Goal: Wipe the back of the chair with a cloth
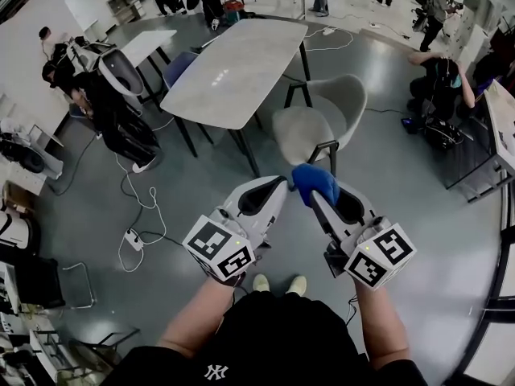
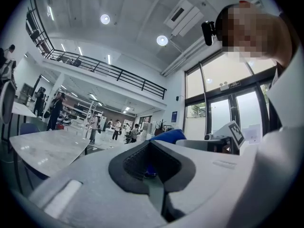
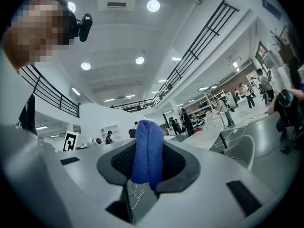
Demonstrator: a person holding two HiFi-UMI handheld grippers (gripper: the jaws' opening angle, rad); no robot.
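A beige shell chair [image 1: 318, 119] stands at the near corner of a marble-top table [image 1: 233, 63], its curved back [image 1: 351, 95] toward the right. My right gripper [image 1: 315, 195] is shut on a blue cloth [image 1: 315, 182], held in front of the chair above the floor. In the right gripper view the blue cloth [image 3: 148, 151] hangs folded between the jaws of the right gripper [image 3: 147, 172], and the chair [image 3: 241, 151] shows at the right. My left gripper [image 1: 282, 185] sits just left of the cloth, shut and empty. The left gripper [image 2: 151, 167] sees the blue cloth [image 2: 168, 135] beyond its tips.
A blue chair [image 1: 181, 67] stands at the table's far left. A power strip [image 1: 134, 240] and cables lie on the grey floor at the left. People [image 1: 438, 79] sit and stand around the room's edges. A desk [image 1: 503, 119] lines the right side.
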